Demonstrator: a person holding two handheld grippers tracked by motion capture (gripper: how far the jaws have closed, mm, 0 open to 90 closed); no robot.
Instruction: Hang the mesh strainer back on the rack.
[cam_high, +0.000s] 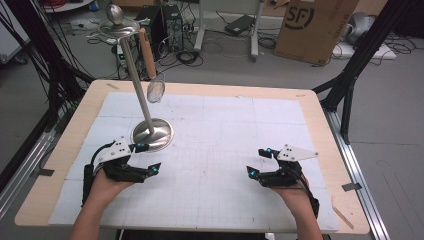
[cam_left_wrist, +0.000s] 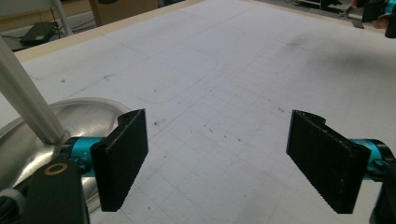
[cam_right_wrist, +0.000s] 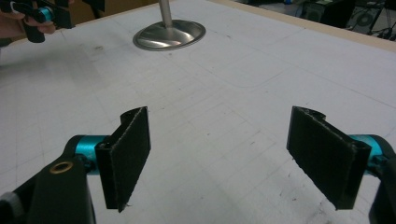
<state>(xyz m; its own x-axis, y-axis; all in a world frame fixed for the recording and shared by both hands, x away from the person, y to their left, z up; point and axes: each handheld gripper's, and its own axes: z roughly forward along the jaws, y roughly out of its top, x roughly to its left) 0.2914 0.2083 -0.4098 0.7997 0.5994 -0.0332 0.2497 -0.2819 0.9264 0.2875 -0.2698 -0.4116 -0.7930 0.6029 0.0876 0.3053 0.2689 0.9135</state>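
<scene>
The wooden-edged table with its white gridded mat (cam_high: 225, 145) is carrying the largest item, a polished steel utensil stand with a round base, a tall slim pole and a disc top with a knob (cam_high: 145, 105). The stand is sitting on the left half of the mat, its pole leaning slightly in the high view. From the disc top a small wire-mesh strainer with a wooden handle (cam_high: 150, 62) is hanging handle-up, its mesh bowl dangling free beside the pole, well above the mat.

The left gripper (cam_high: 147, 159) is resting low over the mat just beside the stand's base (cam_left_wrist: 42, 140); its jaws are standing wide apart with nothing between the pads (cam_left_wrist: 122, 156). The right gripper (cam_high: 257, 162) is resting well apart from the stand on the right half of the mat, pointing toward the centre; its jaws are likewise spread wide, with only bare mat showing between them (cam_right_wrist: 219, 154).

Assessment: the hanging appears to be complete, since the strainer is suspended from the stand and neither gripper is touching it. No other loose utensil is lying on the mat. What is left, as far as can be judged, is only to withdraw both hands.
</scene>
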